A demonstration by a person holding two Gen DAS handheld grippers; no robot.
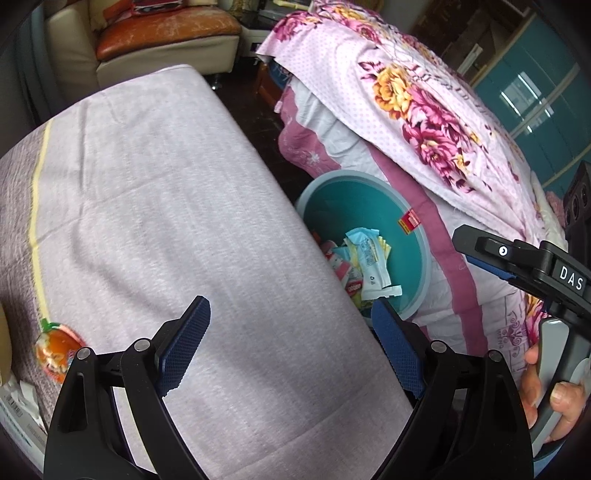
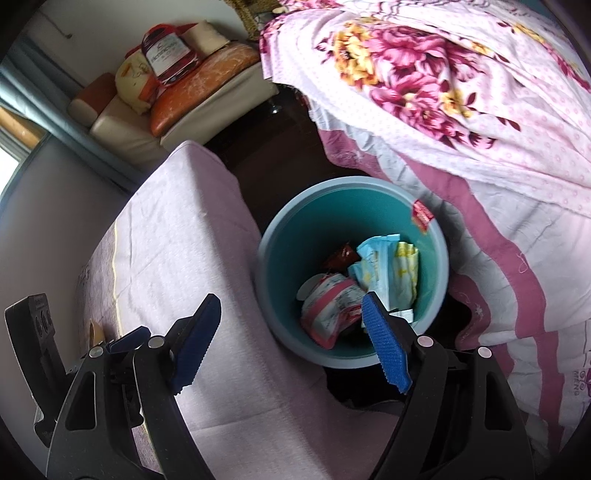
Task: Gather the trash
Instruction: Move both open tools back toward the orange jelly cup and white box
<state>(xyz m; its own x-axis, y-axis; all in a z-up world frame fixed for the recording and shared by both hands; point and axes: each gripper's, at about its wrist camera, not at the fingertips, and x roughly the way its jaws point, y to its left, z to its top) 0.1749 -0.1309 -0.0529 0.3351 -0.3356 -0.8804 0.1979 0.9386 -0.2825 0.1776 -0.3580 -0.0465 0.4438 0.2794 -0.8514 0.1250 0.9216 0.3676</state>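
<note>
A teal bin (image 2: 266, 258) stands on the dark floor between a cloth-covered table and a bed. It holds several wrappers (image 2: 332, 306), light blue, yellow, pink and red, also seen in the left wrist view as wrappers (image 1: 365, 258) inside the bin (image 1: 306, 192). My right gripper (image 2: 291, 299) hangs open over the bin's near-left rim with nothing between its fingers. My left gripper (image 1: 291, 304) is open and empty over the table's right edge. An orange wrapper (image 1: 55, 350) lies on the table at the far left, beside torn white paper (image 1: 18, 402).
The table (image 1: 166, 184) wears a pale lilac cloth with a yellow stripe. A bed with a floral quilt (image 1: 406, 92) rises right of the bin. A cream sofa with orange cushions (image 1: 166, 33) stands at the back. A hand (image 1: 535, 384) grips the right tool's handle.
</note>
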